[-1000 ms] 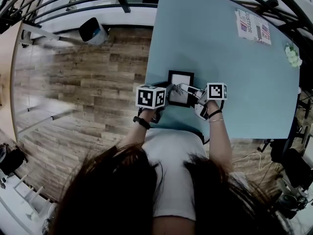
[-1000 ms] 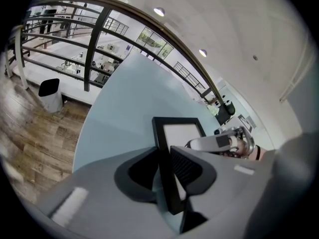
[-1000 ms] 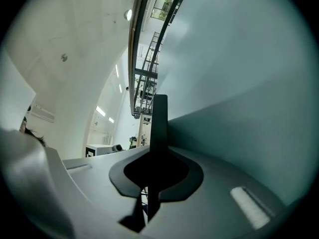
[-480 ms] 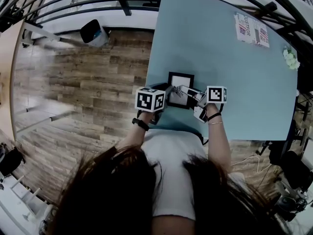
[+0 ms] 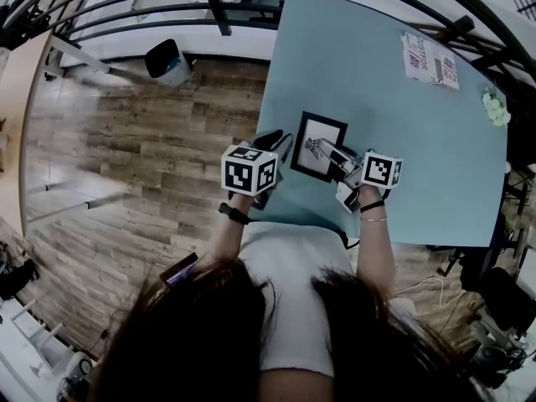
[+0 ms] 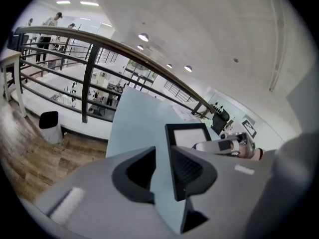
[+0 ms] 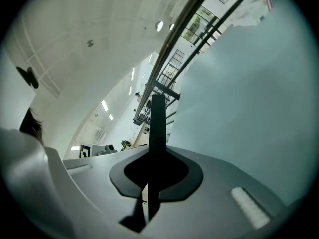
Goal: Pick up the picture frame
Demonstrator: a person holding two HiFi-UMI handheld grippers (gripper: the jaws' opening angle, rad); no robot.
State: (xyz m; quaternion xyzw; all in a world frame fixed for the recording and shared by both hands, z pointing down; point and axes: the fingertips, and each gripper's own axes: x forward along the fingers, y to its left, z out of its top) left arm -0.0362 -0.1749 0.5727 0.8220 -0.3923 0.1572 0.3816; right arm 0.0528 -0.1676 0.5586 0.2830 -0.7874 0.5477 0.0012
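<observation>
Two-gripper job, looks like: picture frame (image 5: 311, 141) held tilted over the near left part of the blue bench (image 5: 402, 107), close to the person. Right gripper (image 7: 157, 156) clenched tight on the frame's right side, with the frame showing edge-on as a thin dark strip between the jaws. Left gripper (image 6: 162, 152) not clamping anything, jaws apart, with the frame's left edge lying against just one jaw and bare bench showing through the gap.
</observation>
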